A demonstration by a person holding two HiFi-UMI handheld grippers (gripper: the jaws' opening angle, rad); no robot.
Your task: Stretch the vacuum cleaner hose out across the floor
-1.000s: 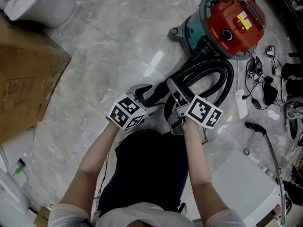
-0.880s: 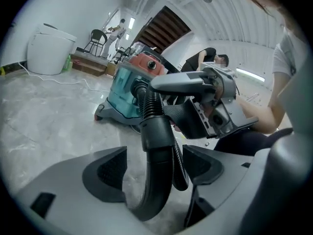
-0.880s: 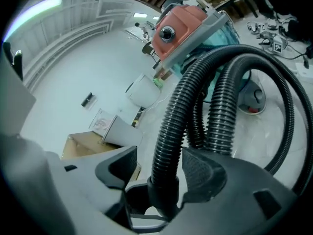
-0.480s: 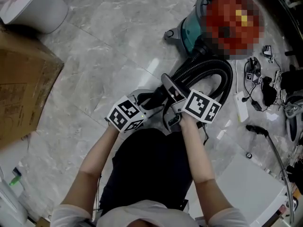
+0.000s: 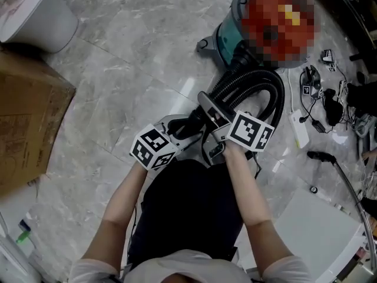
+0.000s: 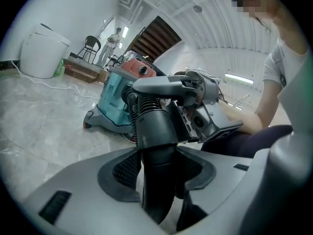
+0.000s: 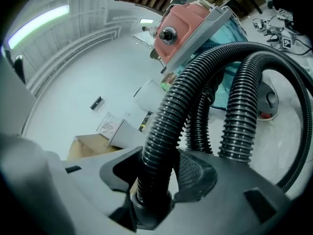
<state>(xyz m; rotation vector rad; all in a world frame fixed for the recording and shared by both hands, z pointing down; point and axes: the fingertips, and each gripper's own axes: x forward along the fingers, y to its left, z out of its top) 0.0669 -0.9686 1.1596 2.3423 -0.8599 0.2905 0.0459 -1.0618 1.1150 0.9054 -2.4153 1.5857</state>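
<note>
The vacuum cleaner (image 5: 227, 40), with a teal base and a red top, stands on the marble floor at upper right. Its black ribbed hose (image 5: 268, 84) loops from it back to the grey handle (image 5: 207, 106) in front of me. My left gripper (image 6: 156, 173) has just been closing, and its pads press on the smooth dark tube (image 6: 155, 131) below that handle. In the right gripper view, my right gripper (image 7: 156, 177) has also been closing. It is shut on the ribbed hose (image 7: 181, 102) just above its end cuff. The two marker cubes (image 5: 154, 149) (image 5: 251, 132) sit side by side.
A cardboard box (image 5: 26, 122) and a white bin (image 5: 38, 10) stand at the left. Cables and small devices (image 5: 324, 99) lie at the right, with a metal tube (image 5: 344, 184) and a white board (image 5: 309, 229) below them. My dark lap fills the lower middle.
Both grippers have stayed at the handle end of the hose. The left marker cube has slid slightly left and down. The view has drifted, so the vacuum sits higher in the picture.
</note>
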